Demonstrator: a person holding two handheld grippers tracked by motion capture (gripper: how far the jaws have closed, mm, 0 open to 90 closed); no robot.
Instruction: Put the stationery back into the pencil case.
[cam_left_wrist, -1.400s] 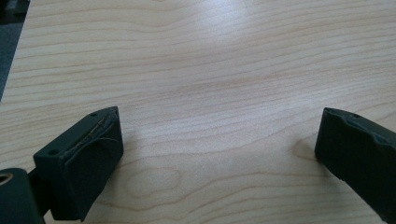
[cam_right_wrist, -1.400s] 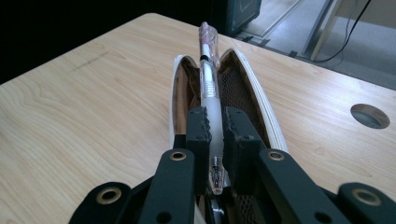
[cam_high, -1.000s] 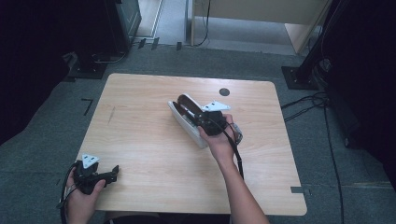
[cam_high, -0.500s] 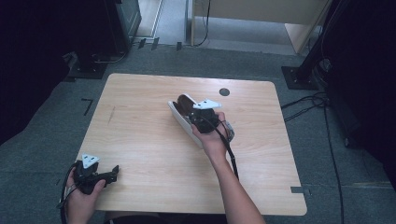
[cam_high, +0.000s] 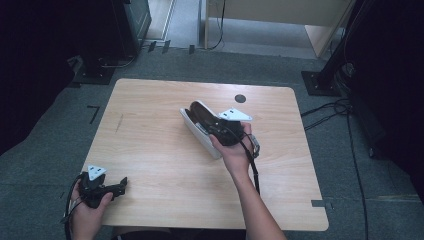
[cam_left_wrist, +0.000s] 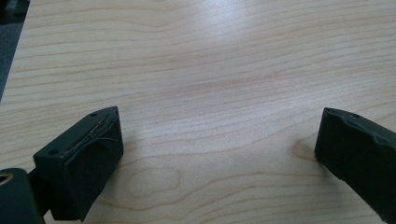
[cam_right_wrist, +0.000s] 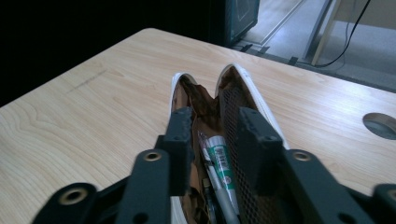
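Centre frame, the right gripper (cam_right_wrist: 214, 140), jaws just opening, releases a pen (cam_right_wrist: 219, 163) into the pencil case (cam_high: 200, 131); next, withdraw upward.

Lighting was even on the desk (cam_high: 165, 150); surroundings fell to near black at left and right. Soft glare on the wood in the left gripper view; near jaws slightly blurred, dim.

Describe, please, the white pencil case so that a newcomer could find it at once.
On the wooden table, look just right of the middle, near the round dark hole. The pencil case lies open there under the right tongs: white outside, brown lining, mesh pocket, with a green-labelled pen inside.
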